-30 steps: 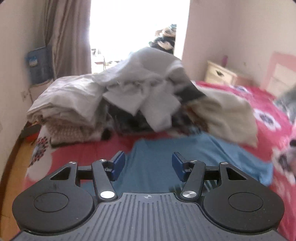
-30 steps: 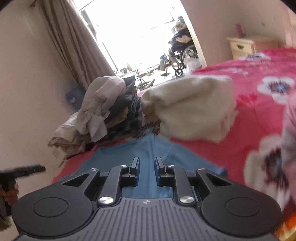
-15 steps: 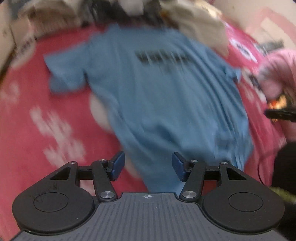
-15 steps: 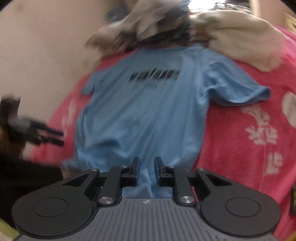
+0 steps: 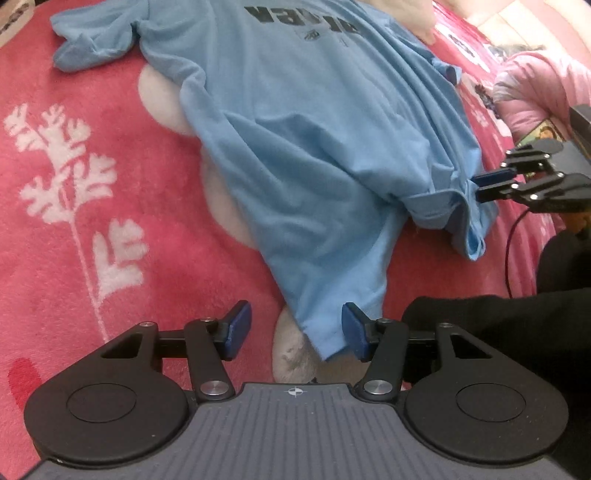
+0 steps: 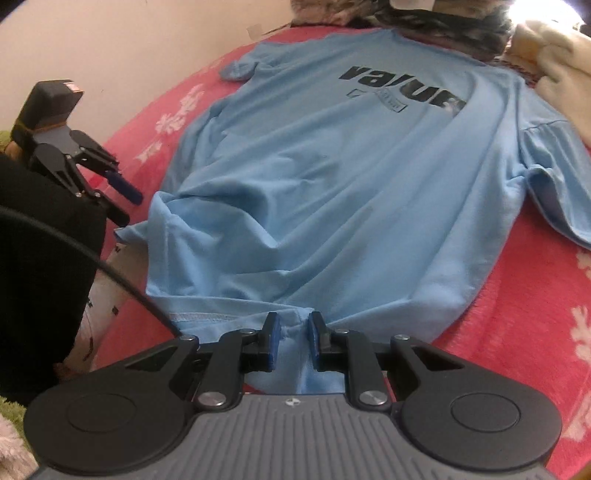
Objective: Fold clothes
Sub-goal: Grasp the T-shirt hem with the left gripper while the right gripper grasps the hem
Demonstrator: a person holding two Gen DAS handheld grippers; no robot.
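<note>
We see a light blue cotton T-shirt with a black printed word across the chest lying spread on a bed covered by a red fleece blanket with white flower patterns. Its collar points toward the far pile of mixed clothes; its bottom hem lies nearest to us.

Left tool: released. Its blue pads stand well apart over the left corner of the hem. The hem edge touches the inner face of the right-hand pad; the other pad is over bare blanket.

Right tool: its jaws are closing, with a narrow gap remaining. A bunched fold of the hem sits between the pads. We cannot tell whether the pads already press on the fabric. In the left wrist view this tool meets the right corner of the hem, where the fabric is gathered and slightly lifted.

A black sleeve and a black cable lie near the tools. A cream fleece garment rests beside the shirt's right shoulder.
</note>
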